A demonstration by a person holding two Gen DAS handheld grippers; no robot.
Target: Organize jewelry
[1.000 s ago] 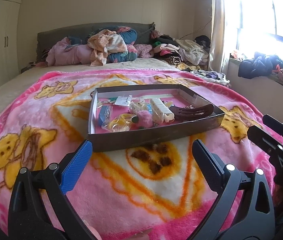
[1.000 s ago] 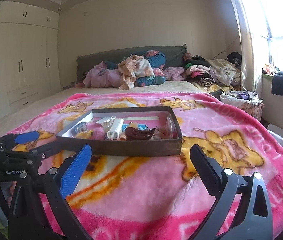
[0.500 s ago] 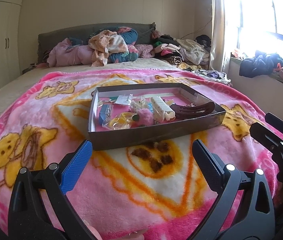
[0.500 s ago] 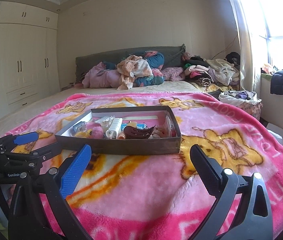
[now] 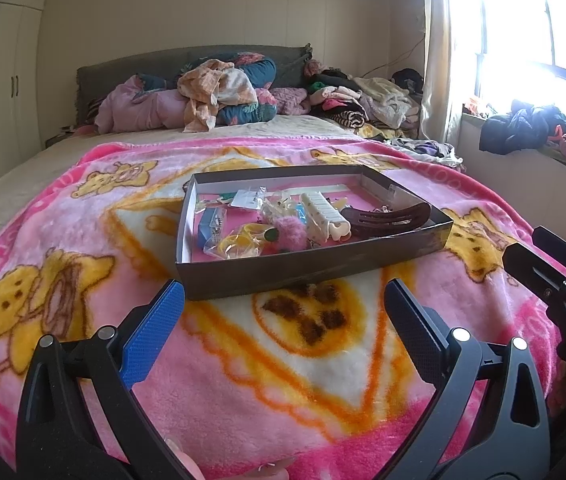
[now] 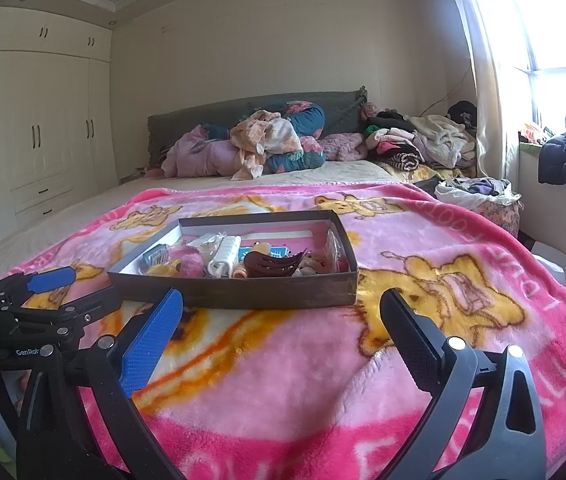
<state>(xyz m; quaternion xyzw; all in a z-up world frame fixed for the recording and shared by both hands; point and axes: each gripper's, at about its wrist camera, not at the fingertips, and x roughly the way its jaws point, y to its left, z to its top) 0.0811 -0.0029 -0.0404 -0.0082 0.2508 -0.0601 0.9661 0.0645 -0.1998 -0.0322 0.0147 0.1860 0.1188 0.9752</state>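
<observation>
Two grippers, left (image 5: pixel 283 320) and right (image 6: pixel 281 322), hover spread wide and empty at lower frame. Your shallow dark cardboard tray (image 5: pixel 307 270) sits mid-frame on the pink cartoon fleece blanket (image 5: pixel 243 380), holding a brown claw hair clip (image 5: pixel 387 218), a white clip (image 5: pixel 325 216) and bagged trinkets, jumbled. Whether sorting is starting or finished cannot be settled.

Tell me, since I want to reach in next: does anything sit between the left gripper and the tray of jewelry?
Nothing visible does. Only bare pink blanket lies between the open left gripper and the tray; its near wall must be cleared from above.
</observation>
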